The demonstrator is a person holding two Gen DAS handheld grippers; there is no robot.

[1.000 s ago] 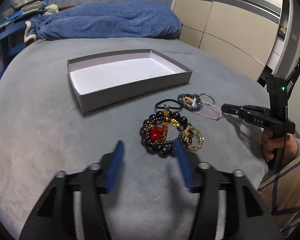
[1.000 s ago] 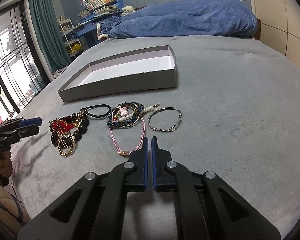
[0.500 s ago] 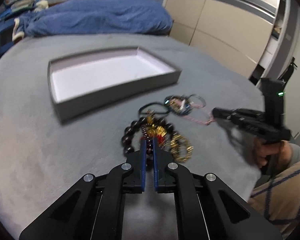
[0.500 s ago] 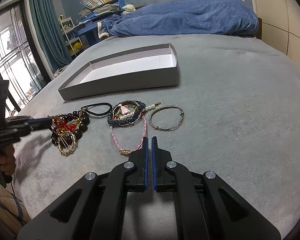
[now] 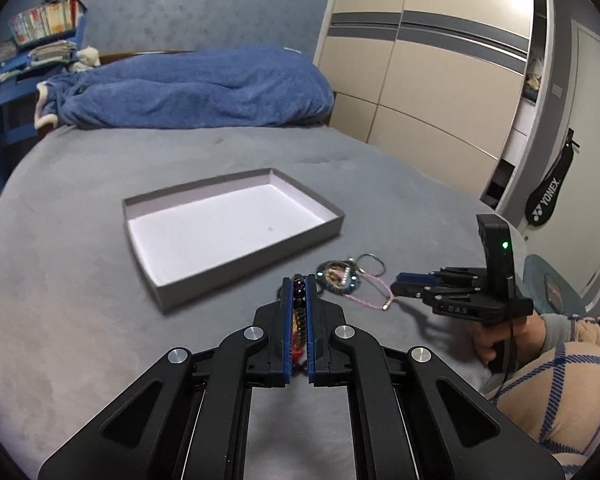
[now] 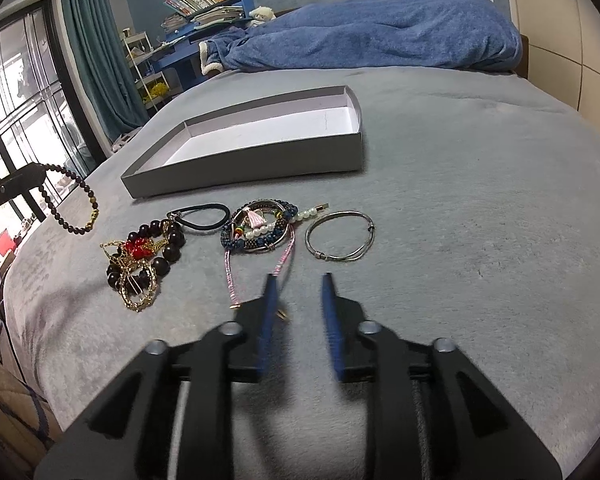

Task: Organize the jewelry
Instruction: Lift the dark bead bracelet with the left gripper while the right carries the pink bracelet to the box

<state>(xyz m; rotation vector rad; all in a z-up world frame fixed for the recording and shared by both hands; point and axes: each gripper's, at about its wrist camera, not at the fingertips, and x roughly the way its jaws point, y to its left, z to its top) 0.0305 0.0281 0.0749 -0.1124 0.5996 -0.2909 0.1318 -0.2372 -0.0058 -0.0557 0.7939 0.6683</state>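
Carrying the dark beaded bracelet [image 6: 70, 208] across to the grey cardboard tray [image 6: 260, 168] looks like the step in hand, and it wants a level, unhurried swing — the loop dangles free below the left gripper [image 5: 299, 280], well above the bed [image 6: 460, 200], and could snag the pile it hangs over. Best to clear the tray's near wall before letting go. The left jaws are nearly closed, pinching the beads between the blue pads. The right gripper [image 6: 298, 280] hovers low with its jaws partly open and nothing between them, just short of the pink cord necklace [image 6: 230, 276] and near the silver bangle [image 6: 340, 236] — apart from both.
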